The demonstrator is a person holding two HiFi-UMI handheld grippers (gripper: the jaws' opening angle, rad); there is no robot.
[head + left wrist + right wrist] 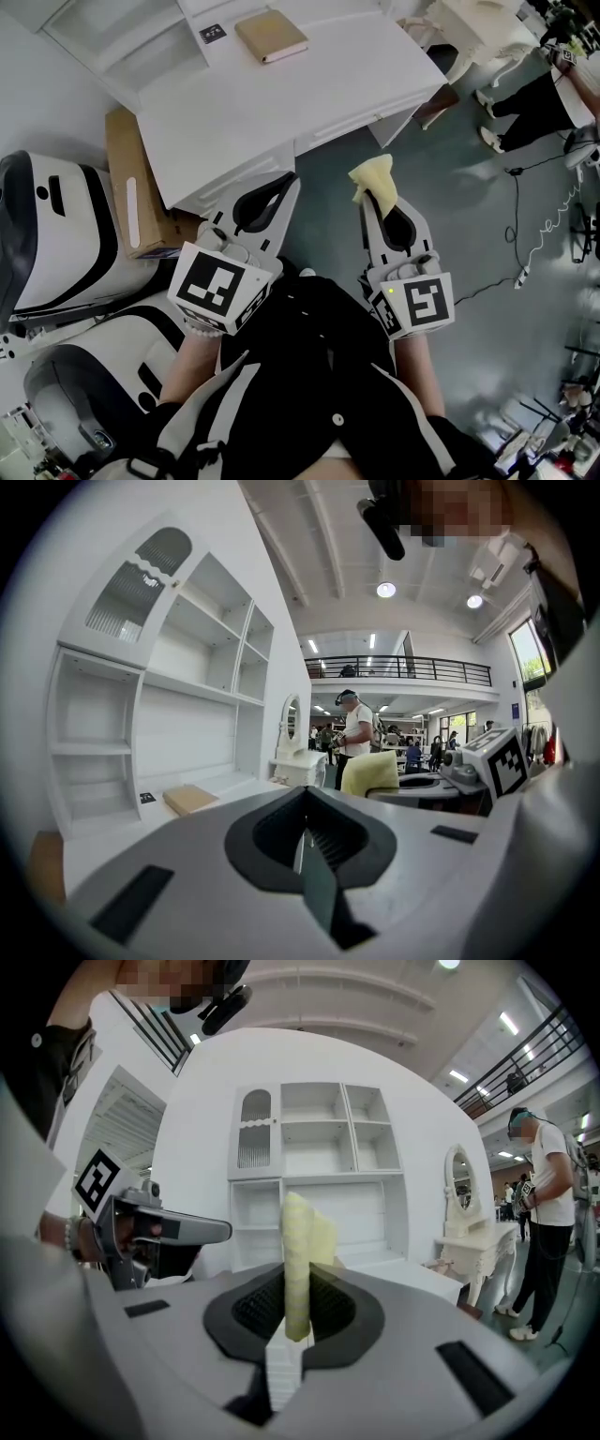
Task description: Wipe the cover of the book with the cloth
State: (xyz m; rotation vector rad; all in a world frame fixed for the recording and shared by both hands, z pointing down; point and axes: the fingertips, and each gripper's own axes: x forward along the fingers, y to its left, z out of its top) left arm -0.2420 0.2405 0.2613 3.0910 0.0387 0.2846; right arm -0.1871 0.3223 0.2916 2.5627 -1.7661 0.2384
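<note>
The book (271, 36), tan-covered and closed, lies flat on the far part of the white desk (281, 103), well apart from both tools; nothing rests on its cover. The desk stands against a tall white shelf unit (319, 1166) with open compartments; a flat cardboard box (131, 187) leans beside the desk's left end. In the right gripper view, a person (548, 1204) in a white top stands on the grey floor near a white dressing table (473, 1237) with an oval mirror. The left hand-held gripper (286, 180) points at the desk's front edge; its jaws are pressed together with nothing between them. The right hand-held gripper (375, 192) is over the floor just beside the desk's corner; its jaws are clamped on the cloth (373, 176). The cloth is pale yellow and folded, and stands up past the jaw tips. A small black square tag (212, 34) lies on the desk just left of the book, not touching it.
</note>
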